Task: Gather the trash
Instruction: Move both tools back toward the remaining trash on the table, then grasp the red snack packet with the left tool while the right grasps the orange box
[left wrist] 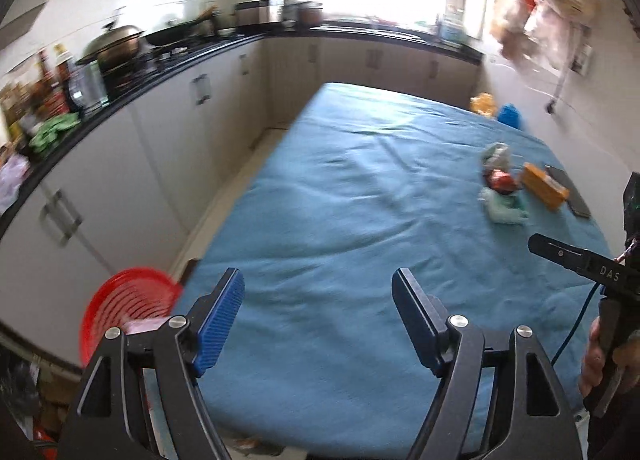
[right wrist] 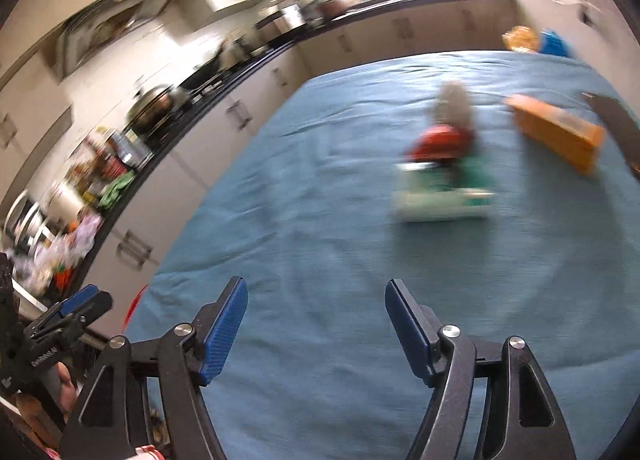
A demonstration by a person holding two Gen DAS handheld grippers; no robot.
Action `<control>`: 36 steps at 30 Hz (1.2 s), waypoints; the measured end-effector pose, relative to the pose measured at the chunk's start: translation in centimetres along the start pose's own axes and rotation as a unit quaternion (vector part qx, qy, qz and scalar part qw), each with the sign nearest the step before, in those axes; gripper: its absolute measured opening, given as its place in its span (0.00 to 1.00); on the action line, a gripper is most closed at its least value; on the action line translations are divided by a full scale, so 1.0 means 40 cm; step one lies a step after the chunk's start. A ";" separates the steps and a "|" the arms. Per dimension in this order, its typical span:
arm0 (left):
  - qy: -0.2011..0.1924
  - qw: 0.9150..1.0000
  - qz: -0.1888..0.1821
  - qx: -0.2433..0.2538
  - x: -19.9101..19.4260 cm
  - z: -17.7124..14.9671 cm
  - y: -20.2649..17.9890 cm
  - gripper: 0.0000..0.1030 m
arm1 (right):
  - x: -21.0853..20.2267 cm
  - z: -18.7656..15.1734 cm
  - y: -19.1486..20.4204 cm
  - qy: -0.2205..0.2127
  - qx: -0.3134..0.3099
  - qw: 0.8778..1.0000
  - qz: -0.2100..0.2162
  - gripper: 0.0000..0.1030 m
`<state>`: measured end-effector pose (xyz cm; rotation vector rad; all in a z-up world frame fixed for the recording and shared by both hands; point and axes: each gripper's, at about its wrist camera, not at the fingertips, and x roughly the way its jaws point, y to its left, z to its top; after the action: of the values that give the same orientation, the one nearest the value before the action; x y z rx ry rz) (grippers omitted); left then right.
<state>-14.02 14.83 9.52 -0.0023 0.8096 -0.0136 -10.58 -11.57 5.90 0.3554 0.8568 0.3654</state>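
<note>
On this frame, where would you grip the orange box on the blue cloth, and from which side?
Probably across the orange box's narrow width near mid-length, coming from above: it lies flat and long. The open right claw is nearer; a dark flat thing lies close beside the box.

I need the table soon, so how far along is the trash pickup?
Done: little to judge by; something pale lies in the red basket beside the table, but it is too blurred to name. In hand: nothing; the left gripper and right gripper are both open and empty. Left: the crumpled wrappers, the orange box and a dark flat item lie on the cloth.
</note>
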 end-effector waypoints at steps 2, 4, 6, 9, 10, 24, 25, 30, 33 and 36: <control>0.001 1.000 -0.016 0.005 0.015 0.022 -0.033 0.73 | -0.037 0.011 -0.063 -0.010 0.019 1.000 -0.018 0.74; 0.005 0.999 -0.034 0.012 0.035 0.049 -0.075 0.73 | -0.066 0.022 -0.117 -0.018 0.033 0.999 -0.033 0.74; 0.007 0.999 -0.050 0.019 0.053 0.070 -0.115 0.73 | -0.097 0.038 -0.179 -0.030 0.050 0.997 -0.048 0.75; 0.009 0.997 -0.069 0.035 0.088 0.097 -0.177 0.74 | -0.124 0.061 -0.250 -0.042 0.068 0.995 -0.065 0.76; 0.012 0.996 -0.073 0.040 0.104 0.104 -0.197 0.74 | -0.127 0.068 -0.263 -0.045 0.072 0.994 -0.069 0.76; 0.054 0.987 -0.115 0.095 0.332 0.227 -0.449 0.74 | -0.079 0.238 -0.405 -0.057 0.051 0.988 -0.136 0.83; 0.057 0.986 -0.119 0.100 0.349 0.235 -0.468 0.74 | -0.069 0.238 -0.407 -0.055 0.047 0.988 -0.139 0.83; 0.070 0.980 -0.128 0.136 0.432 0.261 -0.554 0.74 | -0.012 0.252 -0.418 -0.038 0.029 0.989 -0.141 0.83; 0.084 0.976 -0.139 0.143 0.480 0.273 -0.586 0.74 | 0.010 0.256 -0.421 -0.034 0.015 0.988 -0.147 0.83; 0.105 0.973 -0.150 0.141 0.518 0.278 -0.602 0.74 | 0.027 0.254 -0.427 -0.032 0.013 0.988 -0.149 0.83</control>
<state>8.04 -9.54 2.36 0.1476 1.0067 -0.4211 0.87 -27.73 3.76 0.2562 0.8378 0.0658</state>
